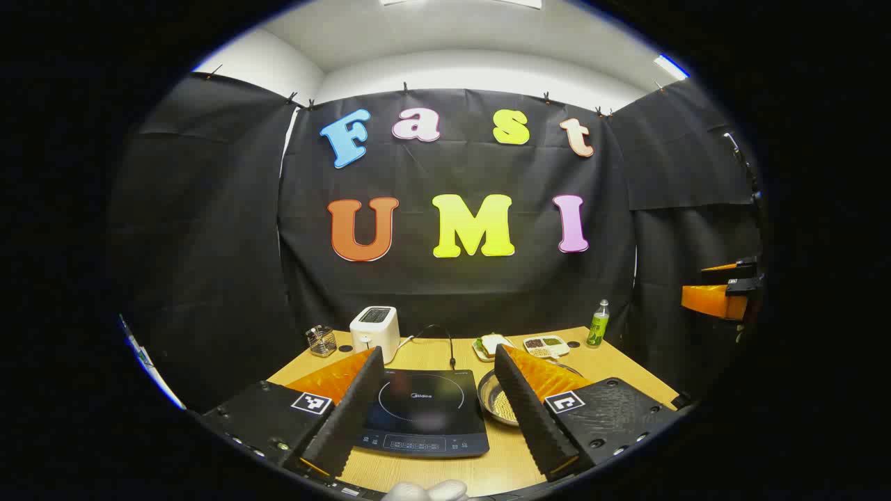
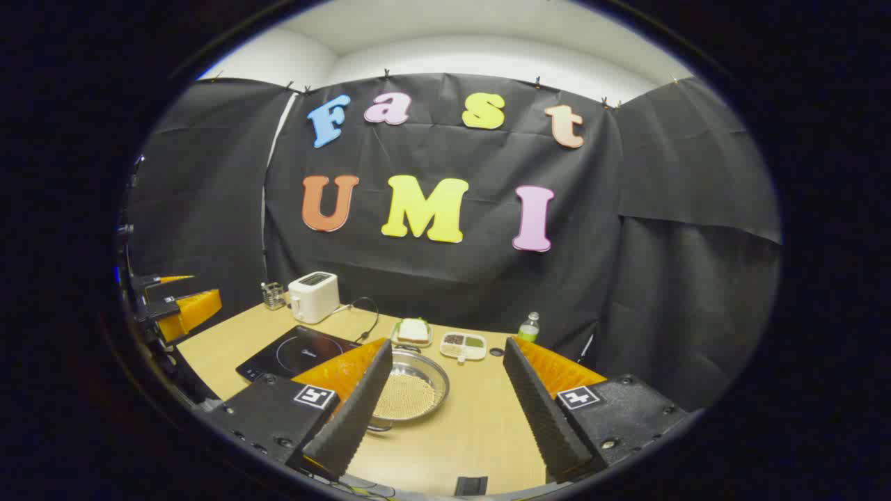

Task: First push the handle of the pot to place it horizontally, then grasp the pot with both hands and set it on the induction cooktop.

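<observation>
Your left gripper (image 1: 437, 400): wide open, empty | your right gripper (image 2: 445, 396): wide open, empty | pot (image 2: 411, 393): mid-table, beside induction cooktop (image 2: 299, 351).

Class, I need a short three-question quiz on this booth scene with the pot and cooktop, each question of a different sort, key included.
1. True or false: the pot already sits on the induction cooktop.
2. Multiple choice: the white toaster stands A) behind the cooktop, B) inside the pot, C) beside the green bottle.
3. Fill in: both tongs, left and right, are ____.

Key: 1 false; 2 A; 3 open.
</observation>
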`<state>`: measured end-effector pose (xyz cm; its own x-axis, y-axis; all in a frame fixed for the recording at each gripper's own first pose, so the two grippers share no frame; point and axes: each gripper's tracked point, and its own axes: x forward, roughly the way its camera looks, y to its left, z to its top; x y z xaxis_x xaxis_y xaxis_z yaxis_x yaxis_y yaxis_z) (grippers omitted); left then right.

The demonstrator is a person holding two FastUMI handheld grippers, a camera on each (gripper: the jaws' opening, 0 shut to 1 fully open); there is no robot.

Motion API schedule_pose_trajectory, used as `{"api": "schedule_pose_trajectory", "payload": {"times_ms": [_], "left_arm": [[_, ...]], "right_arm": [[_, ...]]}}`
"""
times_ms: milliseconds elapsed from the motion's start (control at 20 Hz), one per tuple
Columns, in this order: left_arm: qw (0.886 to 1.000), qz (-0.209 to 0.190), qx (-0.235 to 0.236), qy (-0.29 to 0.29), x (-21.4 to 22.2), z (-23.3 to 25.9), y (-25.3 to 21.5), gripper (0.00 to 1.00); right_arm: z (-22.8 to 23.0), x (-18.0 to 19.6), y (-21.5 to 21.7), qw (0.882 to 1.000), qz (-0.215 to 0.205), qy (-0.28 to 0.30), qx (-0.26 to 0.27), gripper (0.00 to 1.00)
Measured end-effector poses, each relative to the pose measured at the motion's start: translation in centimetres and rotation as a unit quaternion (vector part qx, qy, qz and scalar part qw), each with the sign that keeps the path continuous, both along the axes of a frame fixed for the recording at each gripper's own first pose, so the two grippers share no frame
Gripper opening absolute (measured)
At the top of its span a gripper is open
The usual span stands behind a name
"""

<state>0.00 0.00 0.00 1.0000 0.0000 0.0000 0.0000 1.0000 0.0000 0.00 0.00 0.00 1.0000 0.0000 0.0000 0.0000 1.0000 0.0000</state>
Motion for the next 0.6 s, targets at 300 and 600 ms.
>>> {"api": "schedule_pose_trajectory", "payload": {"times_ms": [300, 600], "left_arm": [[1.0, 0.002, -0.007, -0.014, -1.3, 0.0, 0.3, 0.95], [1.0, 0.024, -0.004, -0.018, -3.0, -0.4, 1.1, 0.95]], "right_arm": [[-1.1, 1.8, 3.6, 0.998, 0.045, 0.024, -0.024, 1.0], [-3.5, 4.7, 9.1, 0.989, 0.121, 0.063, -0.048, 1.0]]}}
